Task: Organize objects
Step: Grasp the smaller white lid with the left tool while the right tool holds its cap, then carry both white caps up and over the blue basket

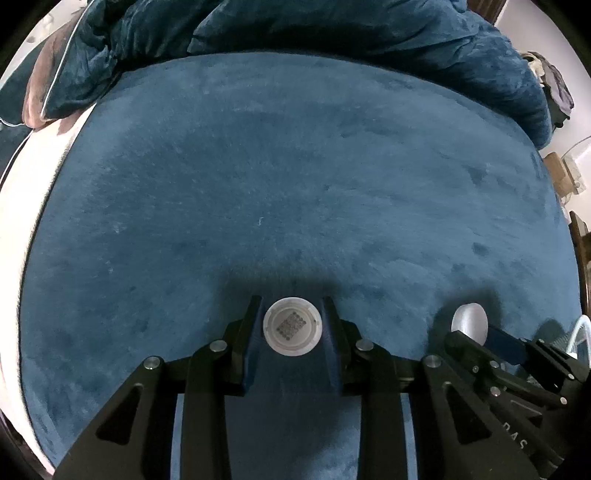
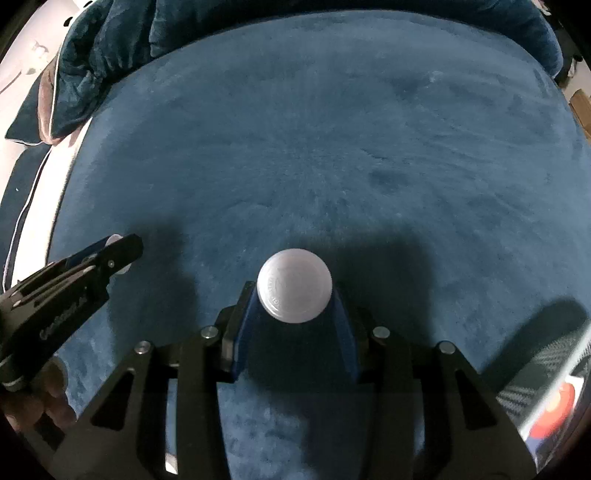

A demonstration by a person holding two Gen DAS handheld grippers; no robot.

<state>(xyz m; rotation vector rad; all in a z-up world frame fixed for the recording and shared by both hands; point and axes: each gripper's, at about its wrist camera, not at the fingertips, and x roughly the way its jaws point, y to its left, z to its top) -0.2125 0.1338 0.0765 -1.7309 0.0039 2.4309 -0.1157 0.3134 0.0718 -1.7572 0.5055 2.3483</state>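
The white container (image 1: pixel 292 326), round with its open mouth turned toward us and a grey gridded patch inside, sits between the blue pads of our left tongs (image 1: pixel 292 325), which are closed against its sides over the blue plush bed cover (image 1: pixel 295 177). In this left wrist view, our right tongs (image 1: pixel 480 338) enter from the lower right, close beside us, with a white lid (image 1: pixel 470 322) at their tip. Ahead of us the cover runs broad and bare up to the rumpled dark blue blanket (image 1: pixel 332 33) at the far edge; on the left it ends at a pale strip of mattress edge (image 1: pixel 22 206), and on the right it drops off toward room clutter. In the right wrist view, the white lid (image 2: pixel 294 291), its smooth closed face toward us, is pinched between the blue pads of our right tongs (image 2: pixel 294 295). Our left tongs (image 2: pixel 118 254) reach in from the left edge, near but apart from the lid, a sliver of the white container (image 2: pixel 114 240) showing at their tip. Wide bare cover (image 2: pixel 332 147) lies beyond, bounded by the blanket (image 2: pixel 110 44) at the far left and top.
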